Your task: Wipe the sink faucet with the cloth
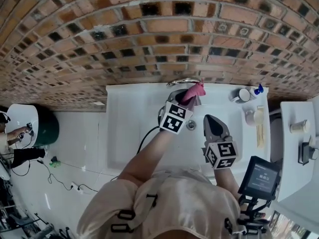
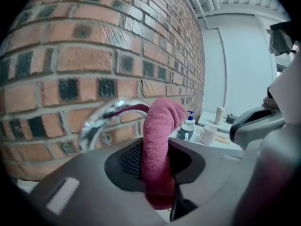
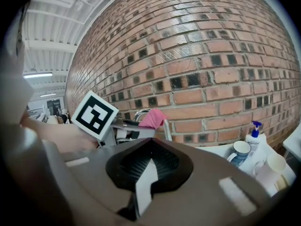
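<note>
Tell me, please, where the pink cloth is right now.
The cloth is clamped in the left gripper, raised against the faucet spout at the back of the sink, in front of the brick wall, near the head view's centre.

The faucet (image 2: 101, 119) was a shiny chrome spout that rose and curved over in an arch. The cloth (image 2: 157, 145), pink terry bunched into a thick roll, stood upright just in front of the faucet. Its lower part was clamped in the left tool (image 1: 187, 99), and its bent tip was at the faucet's arch.
</note>
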A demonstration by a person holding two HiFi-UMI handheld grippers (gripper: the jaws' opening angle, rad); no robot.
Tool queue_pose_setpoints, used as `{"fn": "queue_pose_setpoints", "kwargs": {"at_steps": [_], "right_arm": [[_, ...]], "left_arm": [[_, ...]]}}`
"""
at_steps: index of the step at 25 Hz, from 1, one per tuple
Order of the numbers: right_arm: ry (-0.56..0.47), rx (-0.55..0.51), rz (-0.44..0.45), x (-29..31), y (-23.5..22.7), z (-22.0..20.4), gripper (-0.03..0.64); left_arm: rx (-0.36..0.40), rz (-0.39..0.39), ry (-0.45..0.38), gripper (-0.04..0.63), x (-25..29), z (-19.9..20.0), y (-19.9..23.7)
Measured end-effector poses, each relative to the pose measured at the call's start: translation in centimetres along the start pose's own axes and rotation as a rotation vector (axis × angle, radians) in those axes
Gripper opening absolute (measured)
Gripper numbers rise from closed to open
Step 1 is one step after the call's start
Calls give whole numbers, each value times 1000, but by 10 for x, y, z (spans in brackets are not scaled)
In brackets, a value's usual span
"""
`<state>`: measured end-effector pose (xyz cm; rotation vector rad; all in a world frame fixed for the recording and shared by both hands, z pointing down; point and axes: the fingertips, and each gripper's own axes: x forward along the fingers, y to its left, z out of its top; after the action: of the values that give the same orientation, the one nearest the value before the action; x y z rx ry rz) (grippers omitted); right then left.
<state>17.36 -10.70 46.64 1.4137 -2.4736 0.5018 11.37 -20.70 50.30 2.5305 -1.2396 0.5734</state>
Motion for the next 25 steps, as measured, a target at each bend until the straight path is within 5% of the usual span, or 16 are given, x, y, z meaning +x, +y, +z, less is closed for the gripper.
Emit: {"fn": "queue_pose_setpoints", "kwargs": {"at_steps": [6,10,25], "right_arm": [[-14,-56,94,17,56,13,-12],[-13,-88,150,24,96,15,-12],[89,-119,220,56,197,-36,-12]], "left_arm": [[-32,77,-204,109,-91,54,28],[-62,138,-258,110,-148,55,54],[-152,387,-50,110,-269,-124,147]]}}
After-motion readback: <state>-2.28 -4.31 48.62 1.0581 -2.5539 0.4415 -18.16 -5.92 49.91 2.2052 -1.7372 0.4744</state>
